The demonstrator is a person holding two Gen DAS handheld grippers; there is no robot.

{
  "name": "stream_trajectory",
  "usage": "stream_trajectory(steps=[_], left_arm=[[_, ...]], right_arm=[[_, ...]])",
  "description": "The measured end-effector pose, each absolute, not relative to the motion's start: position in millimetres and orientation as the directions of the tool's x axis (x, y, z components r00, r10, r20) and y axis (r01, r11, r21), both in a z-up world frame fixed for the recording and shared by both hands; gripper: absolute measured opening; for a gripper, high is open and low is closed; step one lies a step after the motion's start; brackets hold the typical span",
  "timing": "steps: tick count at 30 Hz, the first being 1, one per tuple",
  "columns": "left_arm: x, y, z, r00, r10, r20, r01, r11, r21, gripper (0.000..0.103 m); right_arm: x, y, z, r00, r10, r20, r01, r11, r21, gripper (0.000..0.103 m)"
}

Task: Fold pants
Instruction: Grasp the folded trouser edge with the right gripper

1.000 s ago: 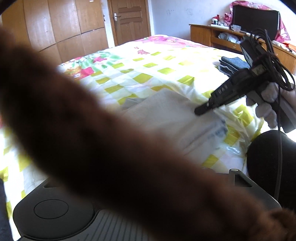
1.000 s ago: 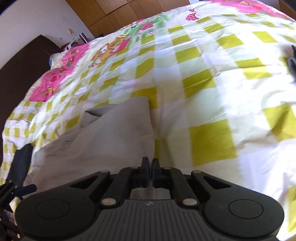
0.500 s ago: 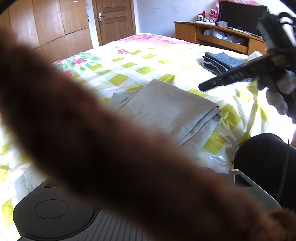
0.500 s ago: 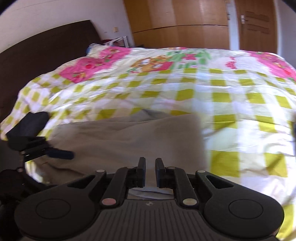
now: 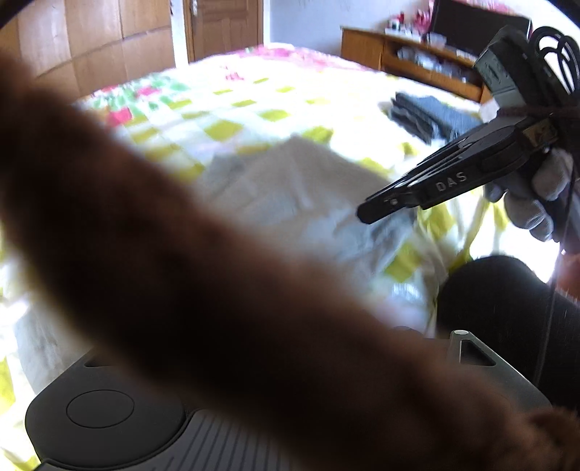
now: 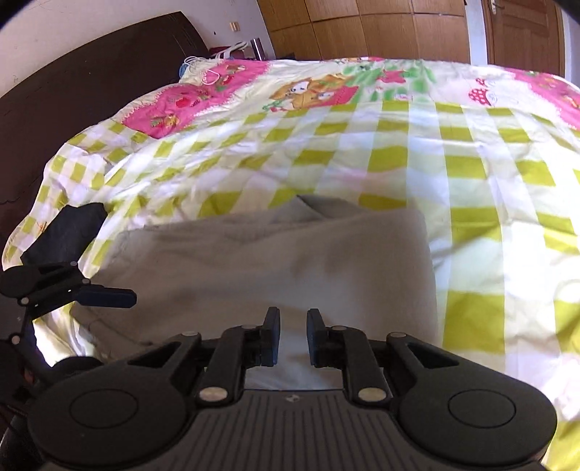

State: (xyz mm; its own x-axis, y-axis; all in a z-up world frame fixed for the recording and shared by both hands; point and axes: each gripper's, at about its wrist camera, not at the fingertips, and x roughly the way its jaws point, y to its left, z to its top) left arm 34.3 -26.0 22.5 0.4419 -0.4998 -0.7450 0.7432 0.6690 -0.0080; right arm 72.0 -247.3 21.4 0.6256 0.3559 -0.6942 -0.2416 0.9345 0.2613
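Observation:
The grey pants [image 6: 275, 261] lie folded into a flat rectangle on the yellow-checked bedspread [image 6: 471, 181]; in the left wrist view the pants [image 5: 290, 181] are blurred. My right gripper [image 6: 293, 315] hovers over their near edge with its jaws opening and nothing between them. From the side, the right gripper [image 5: 366, 213] is held by a gloved hand [image 5: 533, 203]. My left gripper [image 6: 112, 257] stands open at the pants' left edge, holding nothing. A blurred brown fuzzy strand [image 5: 217, 271] hides the left gripper's fingers in its own view.
A stack of folded dark grey clothes [image 5: 427, 112] lies at the far side of the bed. Behind it stands a wooden cabinet [image 5: 417, 61]. A dark headboard [image 6: 72, 83] and wooden wardrobes [image 6: 380, 29] border the bed. A person's dark-clad leg [image 5: 507, 308] is at the near edge.
My right gripper's jaws have gone from shut to slightly apart, and it has rolled and lifted off the pants. The pants lie as before. The left gripper has barely moved.

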Motion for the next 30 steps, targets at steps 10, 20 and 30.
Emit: stream_trajectory(steps=[10,20,30], left_arm=[[82.5,-34.7,4.7,0.527,-0.438,-0.728,0.693,0.718,0.07,0.083],[106.9,-14.5,4.9,0.55,-0.447,-0.706,0.682,0.728,0.071,0.083],[124.5,-5.0,-12.0,0.585,-0.424,-0.691,0.647,0.758,0.082,0.084]], right_arm=[[171.5,-233.6,6.4,0.612,0.408,-0.678,-0.34,0.909,0.24,0.048],[210.5,-241.3,10.8,0.526,0.551,-0.648,-0.332,0.834,0.441,0.019],[262.3,-244.2,-37.4,0.523,0.478,-0.706,-0.093,0.855,0.51,0.019]])
